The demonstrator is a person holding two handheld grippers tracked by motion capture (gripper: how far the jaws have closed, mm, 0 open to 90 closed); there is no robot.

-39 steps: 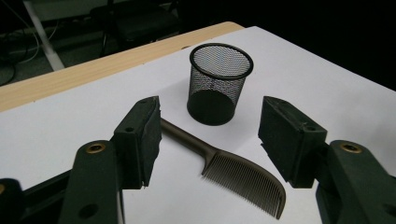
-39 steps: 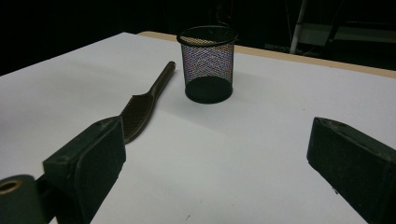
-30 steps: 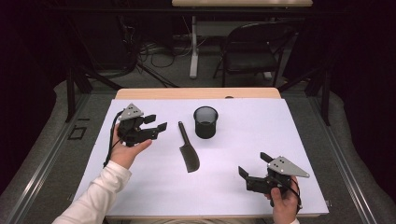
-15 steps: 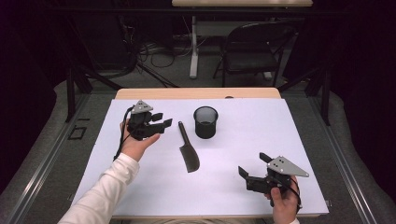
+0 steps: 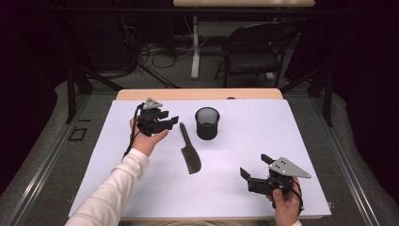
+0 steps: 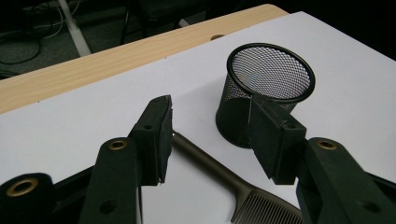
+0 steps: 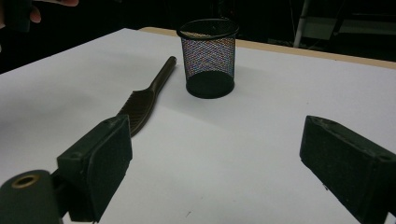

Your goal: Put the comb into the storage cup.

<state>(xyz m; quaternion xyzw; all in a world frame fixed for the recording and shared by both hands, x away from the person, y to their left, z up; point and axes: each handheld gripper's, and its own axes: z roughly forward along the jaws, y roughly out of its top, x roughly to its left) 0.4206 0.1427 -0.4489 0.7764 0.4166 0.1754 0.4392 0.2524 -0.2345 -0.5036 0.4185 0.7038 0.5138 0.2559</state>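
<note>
High view: left gripper (image 5: 170, 121) jaws apart, just beside comb (image 5: 189, 150) handle tip; mesh cup (image 5: 207, 123) upright near comb; right gripper (image 5: 254, 171) spread wide, well apart.
Left gripper view: handle between parted jaws.
Right gripper view: jaws gaping, comb and cup ahead.

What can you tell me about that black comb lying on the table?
The comb is dark, plastic-looking, with a long slim rounded handle and a wider toothed head of fine teeth. It lies flat on the white table cover, handle pointing away from the person, head nearer them. Its handle end sits just left of the black mesh cup, apart from it. The open left claw hovers by the handle tip; nothing grips the comb.
</note>
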